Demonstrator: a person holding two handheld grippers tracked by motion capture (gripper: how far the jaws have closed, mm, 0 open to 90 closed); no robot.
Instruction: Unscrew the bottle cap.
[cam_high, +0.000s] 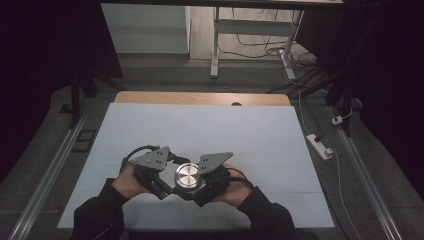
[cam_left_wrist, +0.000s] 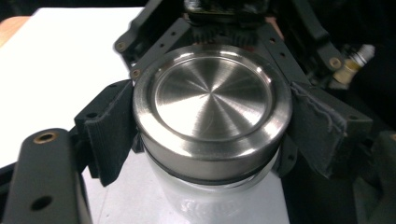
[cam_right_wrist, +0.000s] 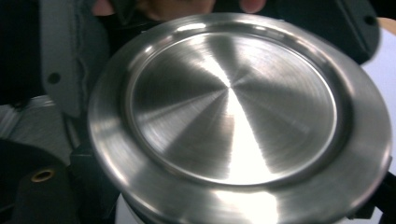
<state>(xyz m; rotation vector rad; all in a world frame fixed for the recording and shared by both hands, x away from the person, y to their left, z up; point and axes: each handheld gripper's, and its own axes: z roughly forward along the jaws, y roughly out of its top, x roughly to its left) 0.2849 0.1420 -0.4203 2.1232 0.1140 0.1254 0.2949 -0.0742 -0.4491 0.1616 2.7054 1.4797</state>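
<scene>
A white power strip (cam_high: 320, 146) lies on the grey floor (cam_high: 370, 165) beside the table (cam_high: 200, 98).

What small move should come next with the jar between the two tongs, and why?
Probably a twist of the metal lid against the glass jar. The lid is seated on the jar, with a dark seal ring under it. Both tongs, left and right, press in from opposite sides; which one grips the lid I cannot tell.

The high view looks down over the table (cam_high: 200, 125); both gripper views face the steel lid (cam_left_wrist: 212, 109) closely from opposite sides.
</scene>
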